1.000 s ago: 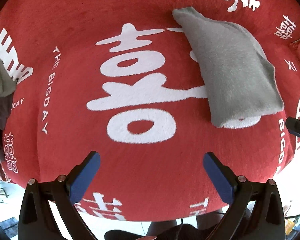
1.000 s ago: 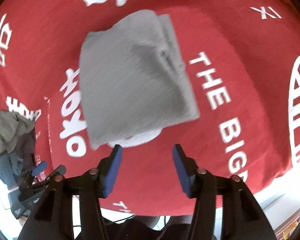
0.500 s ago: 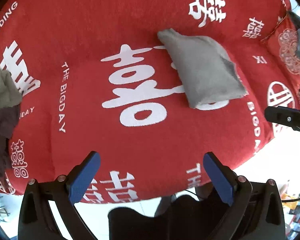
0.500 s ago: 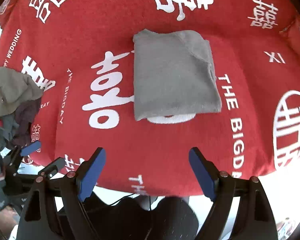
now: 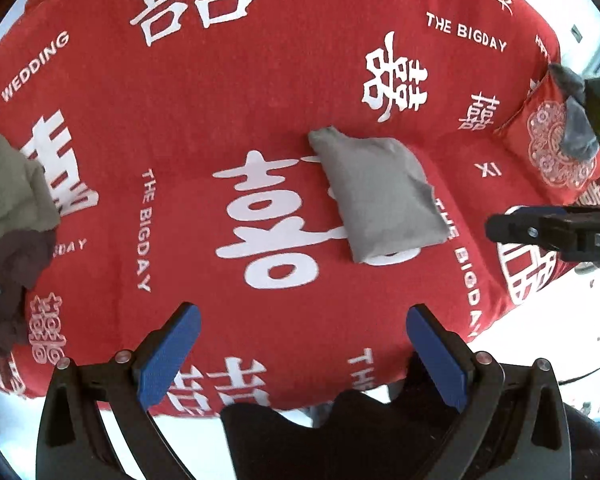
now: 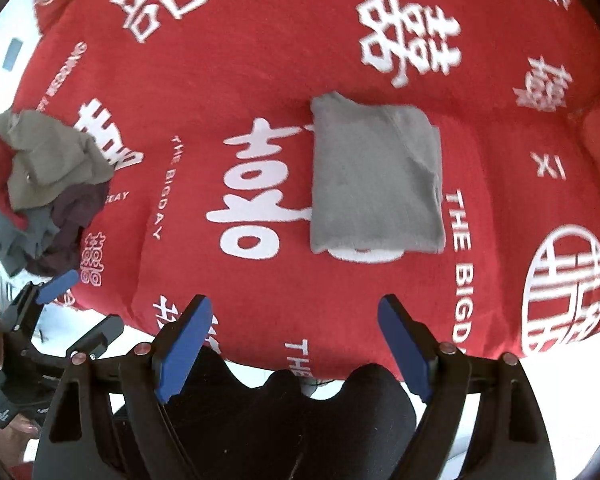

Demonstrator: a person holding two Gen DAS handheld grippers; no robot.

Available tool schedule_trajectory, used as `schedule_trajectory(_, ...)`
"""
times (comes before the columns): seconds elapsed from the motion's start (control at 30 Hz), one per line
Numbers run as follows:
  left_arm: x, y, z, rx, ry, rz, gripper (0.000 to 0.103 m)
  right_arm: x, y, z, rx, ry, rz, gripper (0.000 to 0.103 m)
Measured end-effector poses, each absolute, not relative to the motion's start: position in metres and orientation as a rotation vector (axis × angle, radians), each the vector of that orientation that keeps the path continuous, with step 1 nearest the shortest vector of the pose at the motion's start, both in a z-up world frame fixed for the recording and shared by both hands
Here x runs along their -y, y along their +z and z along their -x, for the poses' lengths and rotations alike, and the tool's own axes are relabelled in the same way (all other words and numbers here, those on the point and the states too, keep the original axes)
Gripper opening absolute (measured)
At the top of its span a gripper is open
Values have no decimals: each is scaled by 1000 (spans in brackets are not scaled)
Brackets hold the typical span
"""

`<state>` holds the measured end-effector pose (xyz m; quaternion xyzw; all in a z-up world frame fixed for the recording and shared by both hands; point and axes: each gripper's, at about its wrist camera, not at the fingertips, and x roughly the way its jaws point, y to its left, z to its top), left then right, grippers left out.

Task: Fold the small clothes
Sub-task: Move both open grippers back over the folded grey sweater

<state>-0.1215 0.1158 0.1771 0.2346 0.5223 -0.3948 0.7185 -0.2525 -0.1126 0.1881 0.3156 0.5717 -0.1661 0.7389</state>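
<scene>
Your right gripper [image 6: 294, 344] hangs above the near edge of the red cloth [image 6: 260, 60] with its blue pads spread wide; its jaws have just been opening, and nothing lies between them. Your left gripper [image 5: 302, 354] is likewise spread wide and empty, its pads well short of the garment.

The folded grey garment [image 6: 374, 180] lies flat near the middle of the red cloth, across the right part of a large white character [image 6: 260, 196], clear of both grippers. In the right wrist view it reads as a neat rectangle with layered edges along its right side; in the left wrist view [image 5: 378, 196] it sits tilted, one corner pointing up and left.

At the left edge of the cloth you have a loose pile of unfolded clothes [image 6: 40, 184]: olive on top, dark maroon, red and grey-blue beneath. It is well apart from the folded piece. At the far right, in the left wrist view, a red patterned cushion [image 5: 548, 152] carries a bluish-grey item [image 5: 576, 120] on its upper edge.

Nothing stands between either gripper and the grey garment. The near edge of the cloth drops off just under the pads, with a dark shape below them.
</scene>
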Motion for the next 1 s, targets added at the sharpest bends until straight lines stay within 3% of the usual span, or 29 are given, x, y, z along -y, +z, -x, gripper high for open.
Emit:
schedule_trajectory(0.2, -94, 201, 139, -1063, -837, -558, 103, 142, 200, 250, -1206, -361, -684, 87)
schedule_trajectory(0.7, -62, 199, 121, -1095, -626, -677, 103, 219, 193, 269, -972, -367, -949, 87)
schedule_trajectory(1.0, -28, 207, 109, -1126, -532, -626, 103, 265, 189, 292, -930, -371, -1014, 87)
